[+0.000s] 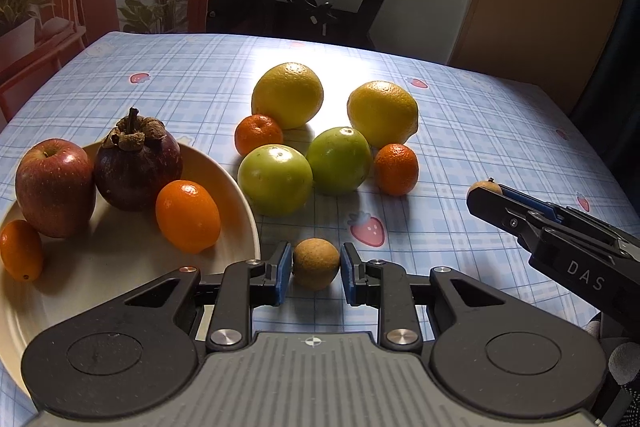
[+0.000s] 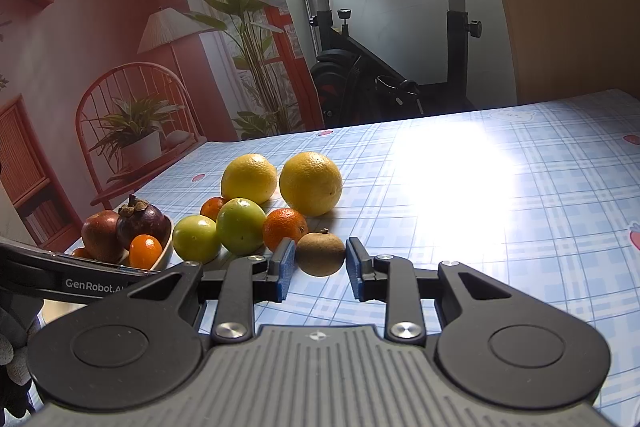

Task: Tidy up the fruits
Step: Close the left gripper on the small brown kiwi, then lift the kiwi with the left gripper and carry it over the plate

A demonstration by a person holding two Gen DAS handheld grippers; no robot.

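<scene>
now the left gripper [image 1: 315, 269] clamps a brown longan [image 1: 316, 263] just right of the plate [image 1: 240, 187]; right gripper [image 2: 320, 259] clamps another.

Tablecloth [image 1: 460, 115] – pale blue plaid, pink strawberries; plate [image 1: 236, 187] cream; gripper pads [image 1: 283, 273] blue.

1. We see a glossy checked cloth on the surface [image 1: 460, 115], glaring at upper right in the right wrist view.
2. The plate [image 1: 236, 187] looks smooth, glazed.
3. The brown fruit [image 1: 316, 264] looks matt, rough.
4. The green fruits [image 1: 275, 179] shine, waxy.
</scene>
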